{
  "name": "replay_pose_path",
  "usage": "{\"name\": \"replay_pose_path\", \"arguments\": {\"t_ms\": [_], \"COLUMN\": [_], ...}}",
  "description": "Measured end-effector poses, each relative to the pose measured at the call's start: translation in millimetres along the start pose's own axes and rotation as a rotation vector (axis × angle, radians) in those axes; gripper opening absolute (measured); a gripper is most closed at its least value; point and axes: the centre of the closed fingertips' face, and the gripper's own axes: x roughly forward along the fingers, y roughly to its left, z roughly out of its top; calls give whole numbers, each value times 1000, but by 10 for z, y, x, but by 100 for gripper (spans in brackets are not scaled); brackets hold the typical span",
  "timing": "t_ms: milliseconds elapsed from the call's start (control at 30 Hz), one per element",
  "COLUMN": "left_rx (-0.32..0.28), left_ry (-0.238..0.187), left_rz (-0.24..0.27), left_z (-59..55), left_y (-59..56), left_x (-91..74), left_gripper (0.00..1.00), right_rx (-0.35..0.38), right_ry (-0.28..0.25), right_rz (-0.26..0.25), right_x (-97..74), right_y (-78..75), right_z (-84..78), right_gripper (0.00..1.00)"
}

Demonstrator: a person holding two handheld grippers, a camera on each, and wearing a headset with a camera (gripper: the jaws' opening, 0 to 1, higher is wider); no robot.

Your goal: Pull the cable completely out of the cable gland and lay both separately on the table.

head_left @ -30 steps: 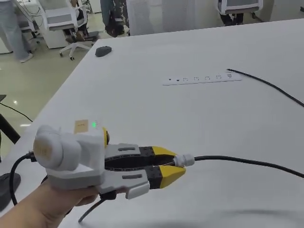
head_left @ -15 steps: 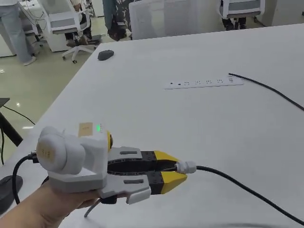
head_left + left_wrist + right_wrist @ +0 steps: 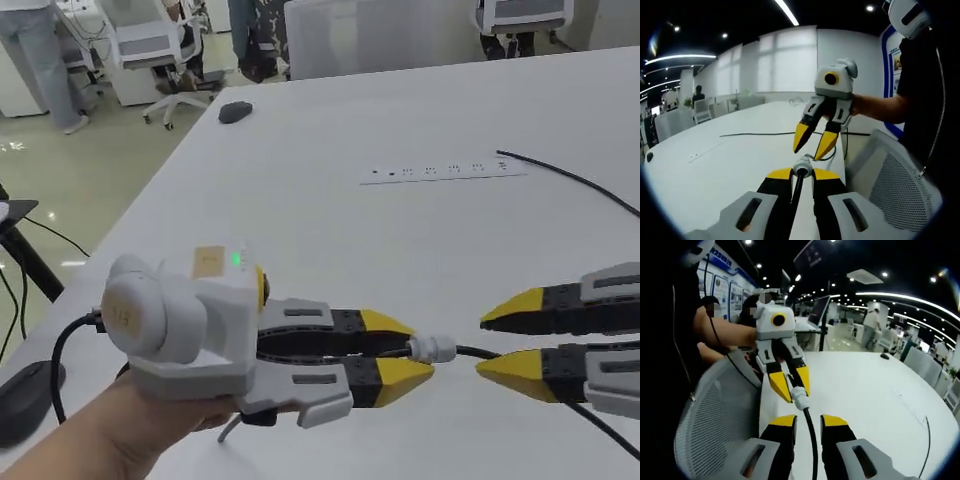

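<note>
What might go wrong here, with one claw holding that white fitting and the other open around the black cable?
The left gripper pinches the cable gland only at its jaw tips, so a pull may tug it free. The open right gripper straddles the cable close to the gland; closing there might catch the gland instead.

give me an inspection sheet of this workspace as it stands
surface: white table
job's things: cable gland with black cable threaded through it, neither laid down
clutter: power strip, mouse, far side
grippers: left gripper shut on cable gland; right gripper open, jaws either side of black cable
cables: a second black cable by the power strip
surroundings: office chairs, a person standing
</note>
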Motion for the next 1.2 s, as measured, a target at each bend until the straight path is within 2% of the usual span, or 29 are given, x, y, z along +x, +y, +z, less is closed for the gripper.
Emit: {"name": "replay_pose_path", "arguments": {"t_ms": [100,133,167,200,267,333,367,400,433,533,600,633,700,800,967,1033,1200], "left_rx": [2,3,9,3,12,20,51,38,28,18,14,9,3,-12,-39,-36,-35], "left_ry": [-12,-9,-11,-18,-23,-23,-33,-34,-39,-40,-39,-38,-34,-33,-45,-50,-43], "left_rz": [0,-5,7,1,11,26,52,48,51,64,75,82,99,122,152,164,172], "left_z": [27,21,24,34,44,38,39,21,6,-42,-65,-78,-99,-120,-89,-72,-89], "left_y": [-9,-20,-1,-11,0,21,57,45,49,62,82,99,134,187,262,291,298], "left_x": [-11,-12,-20,-28,-34,-51,-68,-77,-88,-109,-133,-161,-213,-325,-436,-466,-466], "left_gripper": [14,14,14,14,14,14,14,14,14,14,14,14,14,14,14,14,14], "right_rx": [-62,-139,-150,-112,-110,-111,-106,-94,-62,-84,-65,-51,-39,16,82,90,107], "right_ry": [42,49,30,27,21,67,72,67,70,95,131,167,186,191,168,184,187], "right_rz": [5,-13,0,3,-11,-53,-71,-73,-87,-148,-177,-204,-233,-266,-285,-295,-276], "right_x": [52,32,27,-1,-45,-133,-176,-219,-292,-439,-513,-570,-625,-743,-819,-826,-737], "right_y": [-7,-42,-17,-3,-22,-117,-157,-174,-212,-321,-372,-418,-469,-533,-566,-589,-567], "right_z": [-58,-58,-33,-35,-48,-163,-199,-226,-290,-459,-619,-744,-838,-1017,-1165,-1238,-1284], "right_gripper": [4,0,0,0,0,0,0,0,0,0,0,0,0,0,0,0,0]}}
